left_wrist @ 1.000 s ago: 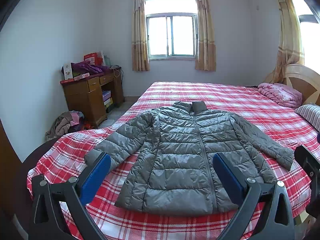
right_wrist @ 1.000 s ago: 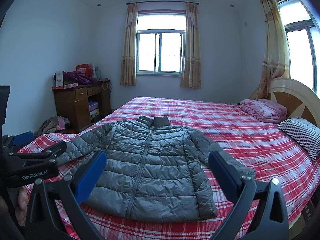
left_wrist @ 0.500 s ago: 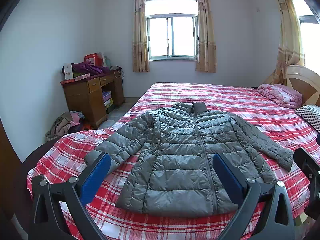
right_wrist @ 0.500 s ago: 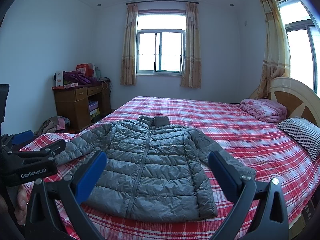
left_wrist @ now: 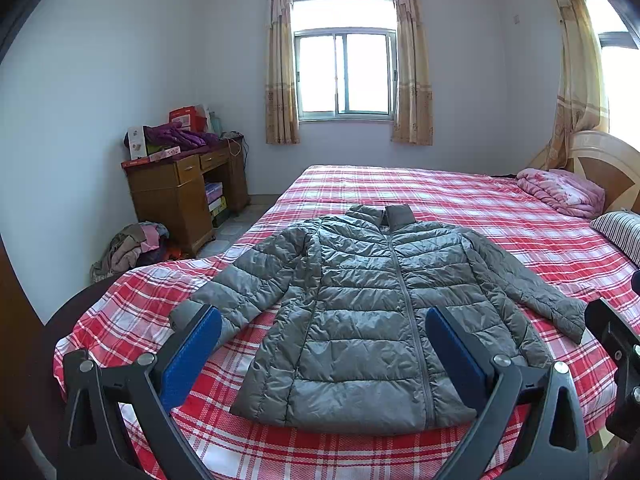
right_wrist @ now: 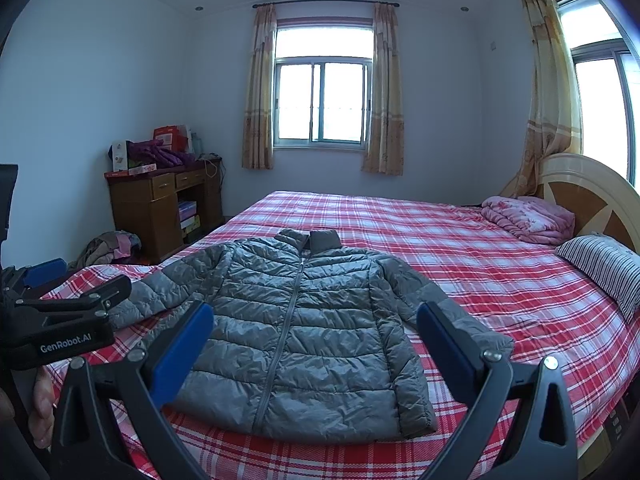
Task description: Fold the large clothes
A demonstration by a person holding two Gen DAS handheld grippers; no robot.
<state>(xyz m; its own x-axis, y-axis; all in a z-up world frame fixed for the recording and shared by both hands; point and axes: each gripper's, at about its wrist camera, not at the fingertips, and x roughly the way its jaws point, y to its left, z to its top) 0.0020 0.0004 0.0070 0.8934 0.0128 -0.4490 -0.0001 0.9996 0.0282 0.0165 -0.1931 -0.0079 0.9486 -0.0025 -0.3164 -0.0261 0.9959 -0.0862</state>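
A grey quilted puffer jacket (left_wrist: 360,312) lies flat, front up and zipped, on the red plaid bed (left_wrist: 460,200). Its collar points to the far side and both sleeves are spread out. It also shows in the right wrist view (right_wrist: 296,328). My left gripper (left_wrist: 322,344) is open and empty, held above the near edge of the bed before the jacket's hem. My right gripper (right_wrist: 314,340) is open and empty, also short of the hem. The left gripper's body (right_wrist: 60,320) shows at the left of the right wrist view.
A folded pink quilt (left_wrist: 560,192) and a striped pillow (left_wrist: 620,232) lie by the wooden headboard (right_wrist: 588,196) at the right. A wooden desk (left_wrist: 180,196) with boxes and purple clothes stands at the left wall, with a clothes pile (left_wrist: 128,248) on the floor.
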